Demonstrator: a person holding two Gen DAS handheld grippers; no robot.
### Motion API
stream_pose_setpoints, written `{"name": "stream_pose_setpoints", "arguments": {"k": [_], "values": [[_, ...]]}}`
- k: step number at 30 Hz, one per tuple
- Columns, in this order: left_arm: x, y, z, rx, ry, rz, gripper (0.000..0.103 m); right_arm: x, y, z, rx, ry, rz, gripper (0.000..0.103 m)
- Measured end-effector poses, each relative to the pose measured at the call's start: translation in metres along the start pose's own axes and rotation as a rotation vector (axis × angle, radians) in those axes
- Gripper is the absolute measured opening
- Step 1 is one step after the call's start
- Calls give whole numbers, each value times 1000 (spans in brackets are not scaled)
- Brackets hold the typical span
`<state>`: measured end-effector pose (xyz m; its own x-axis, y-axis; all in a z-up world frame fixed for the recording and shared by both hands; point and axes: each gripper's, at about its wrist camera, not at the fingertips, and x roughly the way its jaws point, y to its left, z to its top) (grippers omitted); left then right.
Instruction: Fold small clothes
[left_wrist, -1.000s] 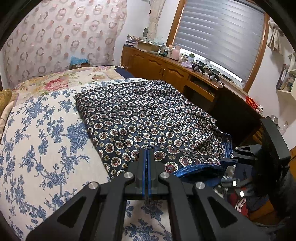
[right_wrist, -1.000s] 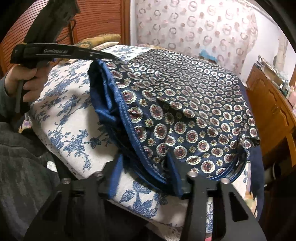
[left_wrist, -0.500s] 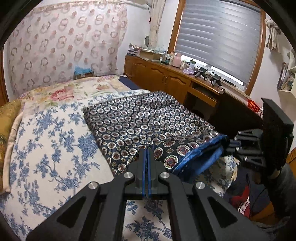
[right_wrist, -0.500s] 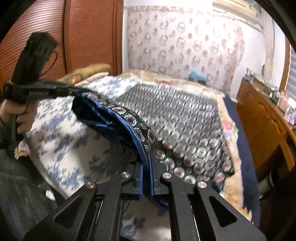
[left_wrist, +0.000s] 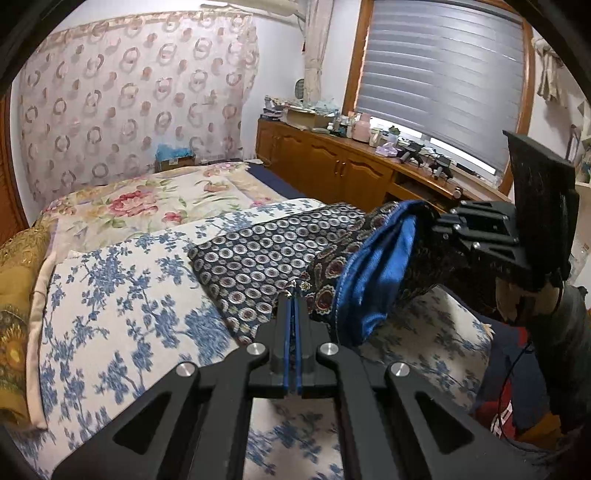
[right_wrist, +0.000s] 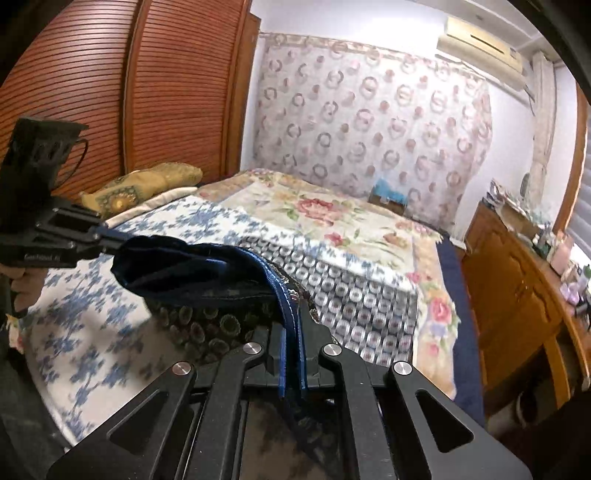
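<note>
I see a bedroom with a bed under a blue-flowered sheet (left_wrist: 122, 321), a ring-patterned curtain behind it and a wooden cabinet (left_wrist: 332, 166) along the window side. The patterned garment (left_wrist: 258, 258) (dark, with small medallions and a blue lining) lies ahead of both grippers, its far half flat on the sheet. My left gripper (left_wrist: 294, 306) is clamped tight on the near hem, just as it was a second ago. My right gripper (right_wrist: 291, 332), whose jaws stood apart around the blue-trimmed edge a second ago, has now closed on that edge, and the fabric runs straight between its fingers. Since then both hands have come up, the right one more: the near edge, which lay on the sheet before, now hangs stretched between the two grippers above the bed, blue lining showing.
</note>
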<state>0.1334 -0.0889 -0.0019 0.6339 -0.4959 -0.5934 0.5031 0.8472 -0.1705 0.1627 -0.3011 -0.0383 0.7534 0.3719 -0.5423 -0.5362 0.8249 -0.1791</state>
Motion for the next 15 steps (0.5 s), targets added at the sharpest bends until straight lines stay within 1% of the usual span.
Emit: {"name": "stream_pose_setpoints", "arguments": {"k": [7,9,10,13,15], "values": [[14,18,14,-13,40,-15,0,42,-15,19,-2,36,44,2],[15,24,17,-23,44,-20,2,52,-19,21,7,43,55,2],[16,27,18,-22,45,-14,4,60,-21,22,10,52,65,2],[19,36,20,3,49,44,8,79,-25,22,6,82,78,2],[21,45,21,-1,59,51,10,96,-27,22,4,112,82,2]]}}
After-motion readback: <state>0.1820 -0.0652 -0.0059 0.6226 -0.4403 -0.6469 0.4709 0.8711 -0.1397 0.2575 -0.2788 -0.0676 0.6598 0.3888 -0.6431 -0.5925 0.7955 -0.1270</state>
